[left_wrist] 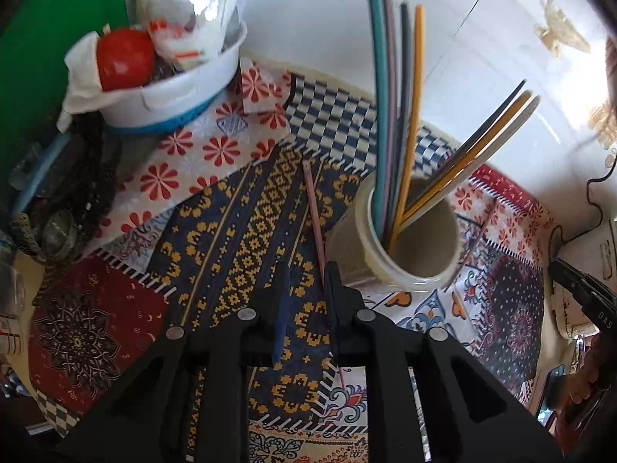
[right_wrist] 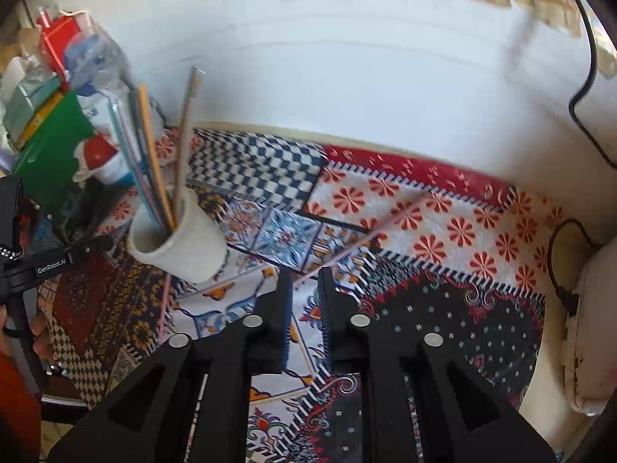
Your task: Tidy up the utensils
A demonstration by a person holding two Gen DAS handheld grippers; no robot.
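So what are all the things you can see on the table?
cup: one, cream, right of centre on the cloth
utensils in cup: about seven, teal, pink, dark, yellow, cream, standing in it
loose pink stick: one, flat on cloth, left of cup
second pink stick: one, flat on cloth, right of cup
bowl: one, white, back left
red round thing: one, in bowl
patchwork cloth: one, many colours, covering table
left hand-held gripper: black, open, holding nothing
right hand-held gripper: black, open, holding nothing

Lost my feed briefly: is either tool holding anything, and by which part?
Nothing is held. The left tool and right tool are both open and empty; two pink chopsticks lie on the cloth.
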